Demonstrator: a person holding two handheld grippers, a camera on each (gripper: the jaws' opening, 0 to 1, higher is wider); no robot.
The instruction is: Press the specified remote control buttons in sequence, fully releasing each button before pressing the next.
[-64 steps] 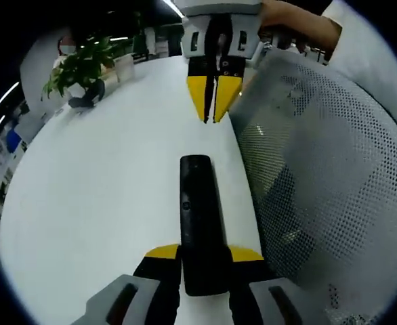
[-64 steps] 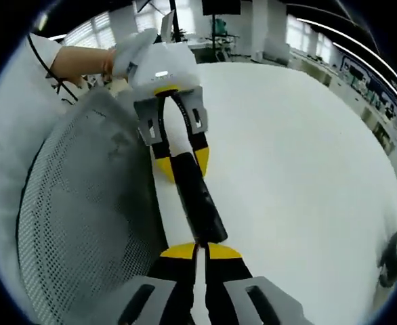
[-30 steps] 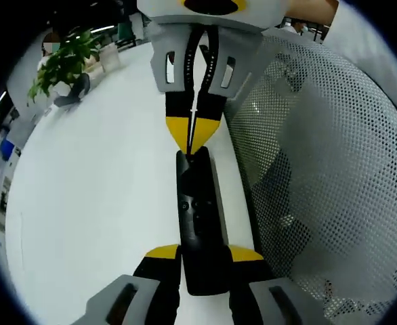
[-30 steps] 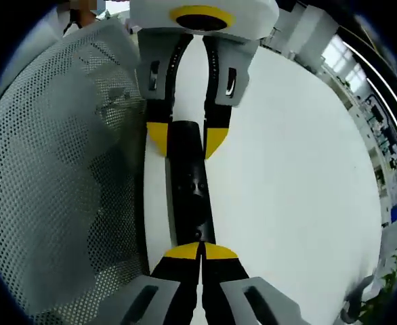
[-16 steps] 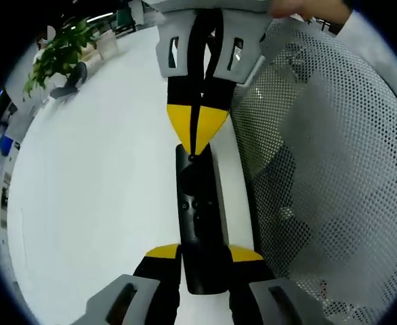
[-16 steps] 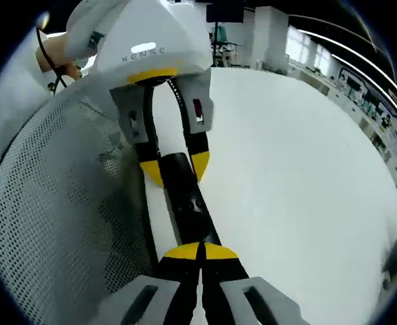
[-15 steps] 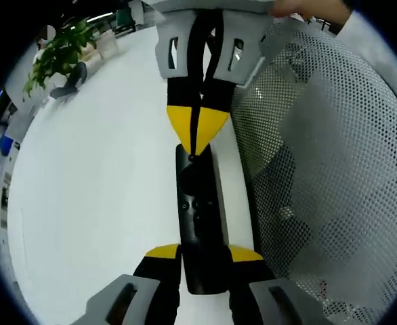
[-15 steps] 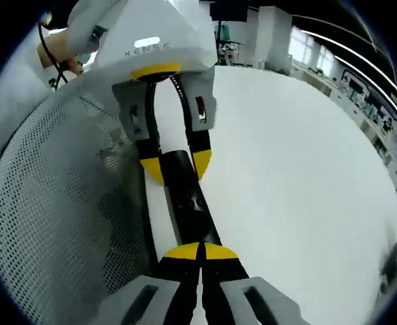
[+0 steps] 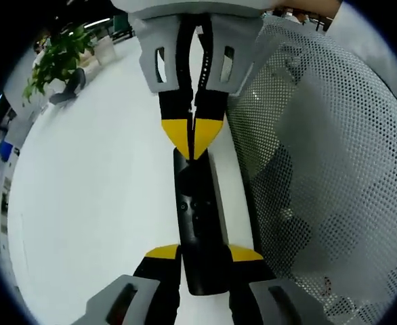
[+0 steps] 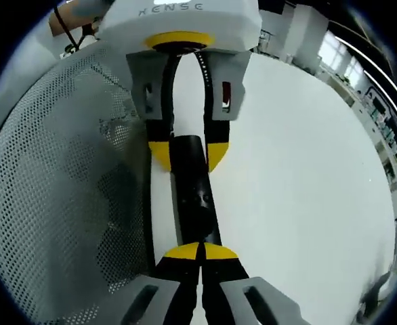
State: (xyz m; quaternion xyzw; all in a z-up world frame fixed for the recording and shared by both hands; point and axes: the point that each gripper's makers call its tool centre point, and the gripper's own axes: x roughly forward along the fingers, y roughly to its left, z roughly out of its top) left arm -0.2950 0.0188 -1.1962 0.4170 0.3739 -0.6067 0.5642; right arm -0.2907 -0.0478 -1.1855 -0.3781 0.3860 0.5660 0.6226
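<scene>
A black remote control (image 9: pixel 198 210) lies lengthwise on the white table (image 9: pixel 83 196), close to its edge. My left gripper (image 9: pixel 204 254) is shut on the remote's near end, one yellow tip on each side. My right gripper (image 9: pixel 193 143) comes in from the top, shut, its joined yellow tips down on the remote's far end. In the right gripper view my right gripper (image 10: pixel 200 252) meets the remote (image 10: pixel 195 196) at the bottom, and the left gripper (image 10: pixel 188 154) clamps the other end. Small buttons show on the remote's top face.
A grey mesh chair back (image 9: pixel 320 169) stands tight against the table edge beside the remote, also seen as a mesh chair back (image 10: pixel 63 176). A potted plant (image 9: pixel 56 57) stands far off. Open white table (image 10: pixel 307 176) lies on the other side.
Over two seconds the right gripper came from above the table down onto the remote's far end. In the last half second it stayed there, its camera tilting. The left gripper kept its hold.
</scene>
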